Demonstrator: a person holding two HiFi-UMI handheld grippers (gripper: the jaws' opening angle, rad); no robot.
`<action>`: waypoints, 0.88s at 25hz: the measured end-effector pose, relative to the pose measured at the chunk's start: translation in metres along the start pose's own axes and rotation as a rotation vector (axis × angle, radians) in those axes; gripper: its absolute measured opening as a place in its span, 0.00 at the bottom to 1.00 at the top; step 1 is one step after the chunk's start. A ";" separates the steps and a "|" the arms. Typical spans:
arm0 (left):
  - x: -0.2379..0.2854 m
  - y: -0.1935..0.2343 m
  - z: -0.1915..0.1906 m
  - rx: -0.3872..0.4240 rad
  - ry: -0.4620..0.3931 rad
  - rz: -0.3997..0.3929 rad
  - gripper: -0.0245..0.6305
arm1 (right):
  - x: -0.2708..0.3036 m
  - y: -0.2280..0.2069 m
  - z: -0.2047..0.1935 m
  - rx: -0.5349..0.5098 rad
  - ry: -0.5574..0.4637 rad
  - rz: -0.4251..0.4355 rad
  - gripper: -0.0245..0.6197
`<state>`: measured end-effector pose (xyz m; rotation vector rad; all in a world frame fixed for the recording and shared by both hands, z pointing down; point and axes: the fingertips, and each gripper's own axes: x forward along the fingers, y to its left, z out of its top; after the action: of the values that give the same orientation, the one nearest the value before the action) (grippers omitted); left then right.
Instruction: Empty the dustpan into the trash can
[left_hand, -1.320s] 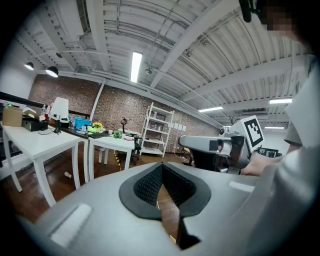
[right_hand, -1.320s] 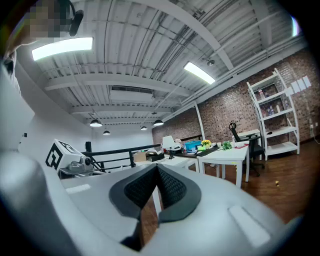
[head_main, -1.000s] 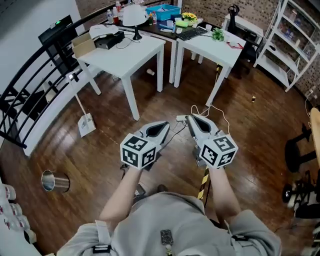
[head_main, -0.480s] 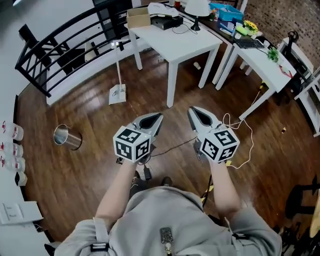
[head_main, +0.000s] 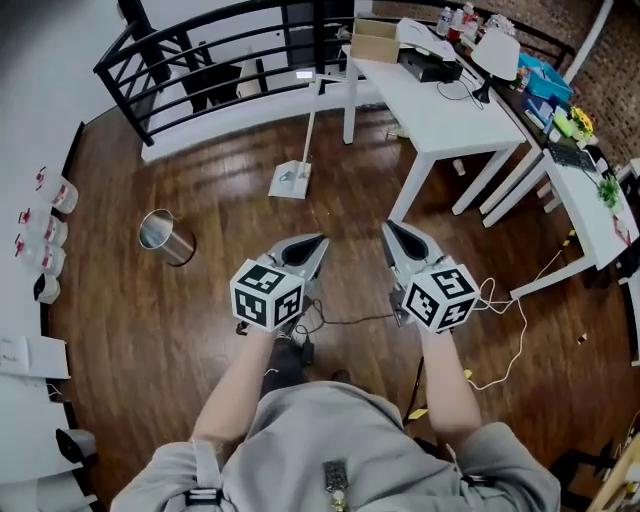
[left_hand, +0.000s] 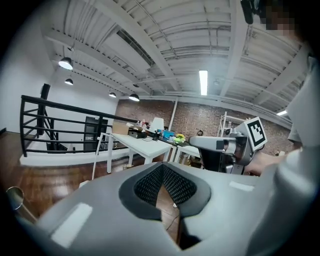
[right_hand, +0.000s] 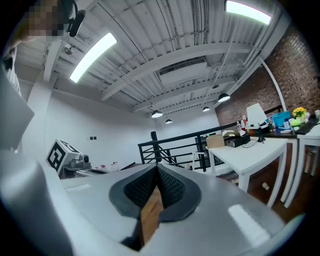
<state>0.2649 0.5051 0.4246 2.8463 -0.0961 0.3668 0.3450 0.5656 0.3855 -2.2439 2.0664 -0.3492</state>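
A white long-handled dustpan (head_main: 289, 181) stands on the wood floor, its handle rising toward the railing. It also shows at the left of the left gripper view, as a white dustpan (left_hand: 96, 161). A shiny metal trash can (head_main: 166, 238) stands left of it, and is at the far left edge as a trash can (left_hand: 13, 198). My left gripper (head_main: 314, 243) and right gripper (head_main: 391, 230) hover side by side above the floor, short of the dustpan, both shut and empty. The left gripper (left_hand: 163, 168) and right gripper (right_hand: 157, 171) each show jaws that meet at the tip.
White tables (head_main: 441, 112) with a cardboard box (head_main: 375, 42) and desk clutter stand at the right. A black railing (head_main: 200, 45) runs along the back. A loose cable (head_main: 503, 340) trails on the floor at the right. Cups (head_main: 52, 232) line the left wall.
The whole view has swung left: the trash can and dustpan have come toward the middle, the tables have slid right. Both grippers stayed shut, side by side.
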 end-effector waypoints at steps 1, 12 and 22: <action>-0.001 0.015 0.002 -0.006 -0.005 0.007 0.04 | 0.015 0.003 -0.001 -0.002 0.006 0.008 0.04; 0.021 0.203 0.059 -0.028 -0.028 -0.028 0.04 | 0.214 0.003 0.017 -0.026 0.057 -0.031 0.04; 0.046 0.333 0.108 -0.023 -0.033 -0.062 0.04 | 0.344 -0.011 0.040 -0.023 0.051 -0.093 0.04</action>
<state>0.3023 0.1542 0.4210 2.8258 -0.0183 0.3041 0.3881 0.2221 0.3898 -2.3742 2.0043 -0.3943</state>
